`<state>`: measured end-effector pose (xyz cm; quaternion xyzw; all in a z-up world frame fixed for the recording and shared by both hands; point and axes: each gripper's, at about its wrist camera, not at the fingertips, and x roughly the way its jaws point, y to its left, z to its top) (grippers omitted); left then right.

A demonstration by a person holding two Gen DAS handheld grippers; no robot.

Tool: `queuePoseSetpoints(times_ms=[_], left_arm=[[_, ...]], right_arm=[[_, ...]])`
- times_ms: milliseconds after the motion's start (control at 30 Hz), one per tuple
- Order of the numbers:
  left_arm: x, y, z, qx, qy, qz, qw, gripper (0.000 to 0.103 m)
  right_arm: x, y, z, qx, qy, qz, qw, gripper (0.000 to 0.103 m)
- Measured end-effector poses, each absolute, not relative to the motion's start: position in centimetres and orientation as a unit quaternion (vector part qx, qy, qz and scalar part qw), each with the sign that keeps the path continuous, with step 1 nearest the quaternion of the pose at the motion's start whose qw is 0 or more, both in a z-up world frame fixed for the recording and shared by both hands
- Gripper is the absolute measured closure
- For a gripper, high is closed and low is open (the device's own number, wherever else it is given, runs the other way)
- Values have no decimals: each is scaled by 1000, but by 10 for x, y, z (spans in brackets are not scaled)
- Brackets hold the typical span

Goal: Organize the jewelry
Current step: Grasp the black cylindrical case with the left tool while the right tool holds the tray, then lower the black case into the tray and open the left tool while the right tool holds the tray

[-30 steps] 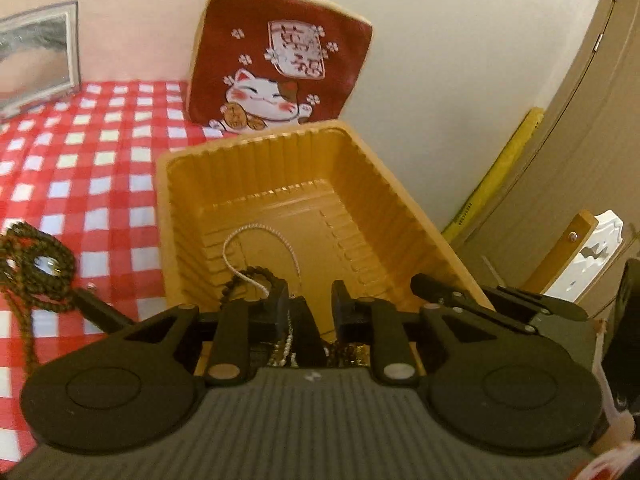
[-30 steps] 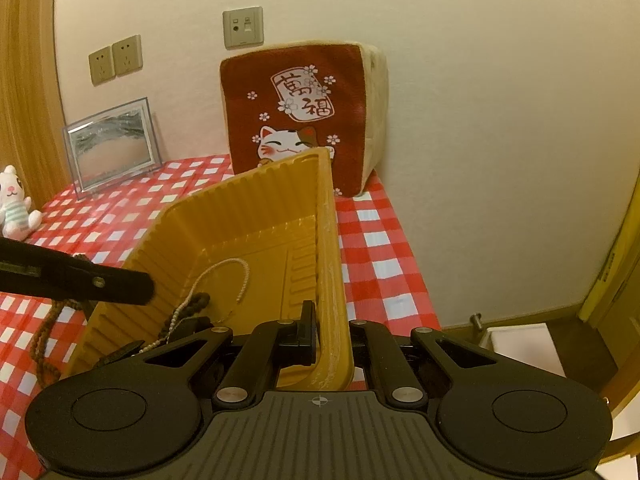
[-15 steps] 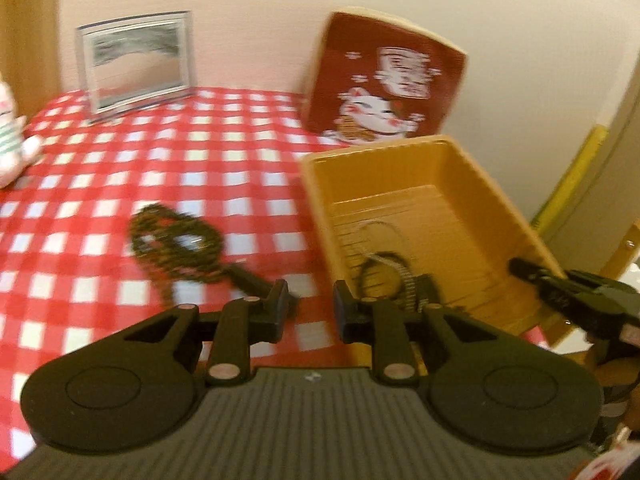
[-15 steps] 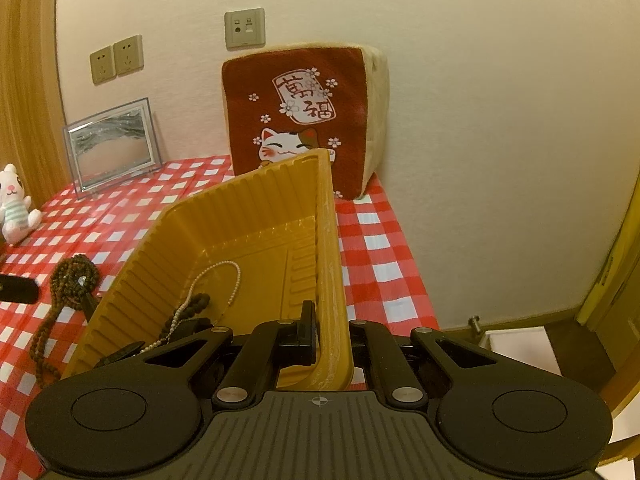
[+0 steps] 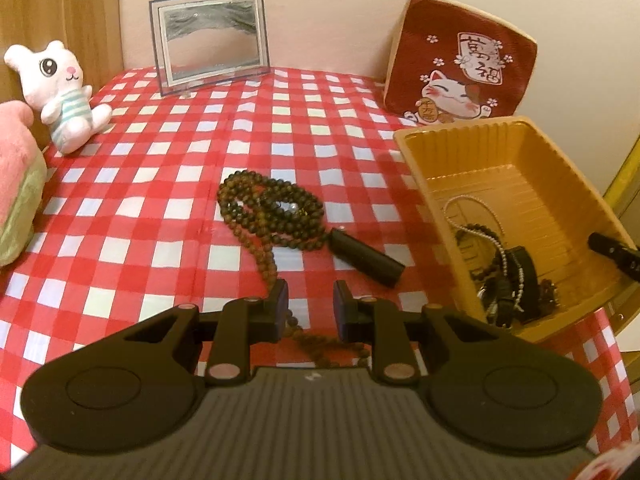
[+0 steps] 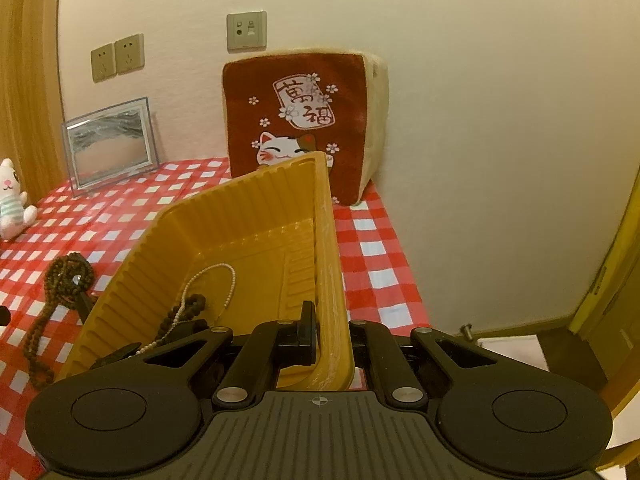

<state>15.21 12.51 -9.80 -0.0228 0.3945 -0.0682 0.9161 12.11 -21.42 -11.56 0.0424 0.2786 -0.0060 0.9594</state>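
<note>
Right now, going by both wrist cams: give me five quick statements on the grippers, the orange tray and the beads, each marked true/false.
1. The right gripper is clamped on the wall of the ribbed orange plastic tray. True.
2. The long dark brown bead necklace lies inside the tray. False: it lies on the red-and-white checked tablecloth, beside the tray.
3. The left gripper holds the necklace. False: its jaws stand open above the bead strand, pressing on nothing.
4. A thin white pearl strand lies in the tray. True.
5. The white plush bunny sits in the tray. False: it sits on the tablecloth near the wooden side panel.
</note>
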Motion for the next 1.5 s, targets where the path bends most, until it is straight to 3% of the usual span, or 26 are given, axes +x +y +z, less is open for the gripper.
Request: queuePoseSetpoints(times_ms=[300, 500, 567, 900, 1000, 1067, 1333, 1500], left_arm=[[168, 103, -116, -26, 404, -89, 910, 82], [199, 86, -126, -53, 406, -82, 909, 68], [209, 82, -129, -62, 408, -72, 908, 59], [237, 73, -152, -67, 431, -38, 899, 56], [235, 74, -151, -52, 429, -47, 900, 58], [233, 79, -150, -52, 429, -56, 900, 67], [222, 93, -146, -27, 438, -80, 895, 81], [217, 100, -148, -19, 449, -78, 890, 83]], right_arm=[[119, -216, -117, 39, 282, -21, 958, 98], [119, -217, -117, 42, 283, -20, 958, 98], [119, -217, -117, 44, 283, -20, 958, 98], [120, -218, -118, 48, 286, -21, 957, 98], [120, -219, -120, 49, 288, -21, 956, 98], [120, -219, -120, 50, 289, -21, 956, 98], [121, -220, -121, 53, 290, -21, 955, 98], [120, -220, -122, 54, 289, -21, 955, 98]])
